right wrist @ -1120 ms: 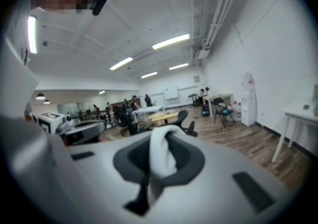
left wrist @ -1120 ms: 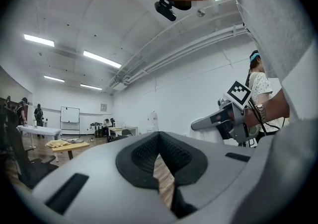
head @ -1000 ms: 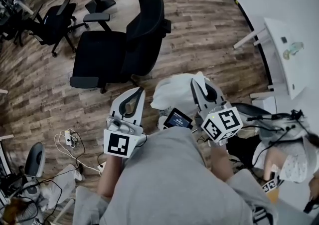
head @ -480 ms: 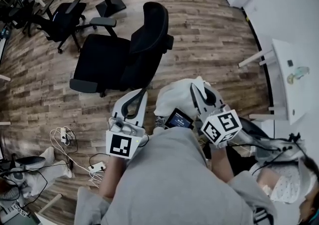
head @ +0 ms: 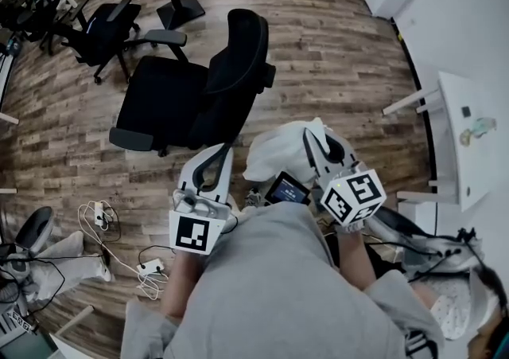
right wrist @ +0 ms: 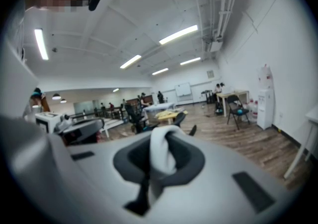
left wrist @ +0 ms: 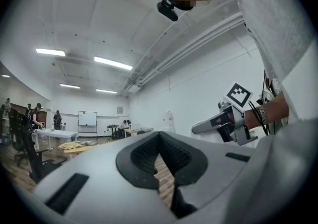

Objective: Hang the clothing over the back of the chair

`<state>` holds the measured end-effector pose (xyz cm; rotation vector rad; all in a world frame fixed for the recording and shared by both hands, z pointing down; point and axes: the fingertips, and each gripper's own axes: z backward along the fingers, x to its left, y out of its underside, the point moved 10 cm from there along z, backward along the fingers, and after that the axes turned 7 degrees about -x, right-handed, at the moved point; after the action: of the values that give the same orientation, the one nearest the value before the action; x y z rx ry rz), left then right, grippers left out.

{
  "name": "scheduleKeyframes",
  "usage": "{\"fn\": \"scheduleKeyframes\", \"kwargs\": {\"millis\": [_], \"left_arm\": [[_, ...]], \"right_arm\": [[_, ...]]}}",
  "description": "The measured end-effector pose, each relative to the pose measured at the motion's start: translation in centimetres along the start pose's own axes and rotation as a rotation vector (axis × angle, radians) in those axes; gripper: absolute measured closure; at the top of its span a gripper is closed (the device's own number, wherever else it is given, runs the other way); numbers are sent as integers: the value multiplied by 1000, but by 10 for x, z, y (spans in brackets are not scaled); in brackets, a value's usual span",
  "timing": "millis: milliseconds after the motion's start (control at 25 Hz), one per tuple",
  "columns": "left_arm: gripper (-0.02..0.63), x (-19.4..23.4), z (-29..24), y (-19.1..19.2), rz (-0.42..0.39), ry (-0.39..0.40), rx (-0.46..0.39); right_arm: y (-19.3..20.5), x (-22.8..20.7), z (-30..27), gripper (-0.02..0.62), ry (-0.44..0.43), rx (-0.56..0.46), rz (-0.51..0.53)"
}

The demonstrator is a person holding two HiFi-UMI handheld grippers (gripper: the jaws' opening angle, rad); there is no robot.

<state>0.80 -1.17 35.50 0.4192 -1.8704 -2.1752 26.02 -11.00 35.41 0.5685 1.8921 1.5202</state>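
The right gripper (head: 313, 136) is clamped on a fold of the white fabric garment (head: 277, 154), which bunches at its 8 o'clock. The left gripper (head: 221, 152) is closed and empty. The black swivel office chair (head: 238, 63) stands apart at 12 o'clock from the left gripper.

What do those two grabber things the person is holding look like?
The left gripper and the right gripper are light grey plastic, with long curved jaws lined with black ribbed pads. Each has a white cube at the back printed with black square markers: the left cube and the right cube. The person wears a grey top.
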Motion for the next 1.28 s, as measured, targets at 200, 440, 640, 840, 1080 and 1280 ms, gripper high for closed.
{"fn": "scheduleKeyframes", "kwargs": {"millis": [200, 440, 640, 840, 1080, 1280], "left_arm": [[572, 2, -7, 1, -7, -5, 8], [572, 17, -24, -1, 9, -9, 4], [572, 32, -34, -4, -1, 14, 6], [572, 38, -43, -14, -37, 42, 2], [572, 54, -54, -26, -29, 37, -22], [572, 63, -66, -34, -40, 42, -25]], "right_arm": [[-3, -11, -9, 554, 2, 1, 6], [-15, -30, -31, 554, 8, 27, 28], [-28, -33, -44, 554, 30, 25, 48], [-52, -42, -50, 554, 42, 26, 87], [-80, -56, -64, 554, 54, 19, 122], [-109, -59, -82, 554, 47, 6, 172]]}}
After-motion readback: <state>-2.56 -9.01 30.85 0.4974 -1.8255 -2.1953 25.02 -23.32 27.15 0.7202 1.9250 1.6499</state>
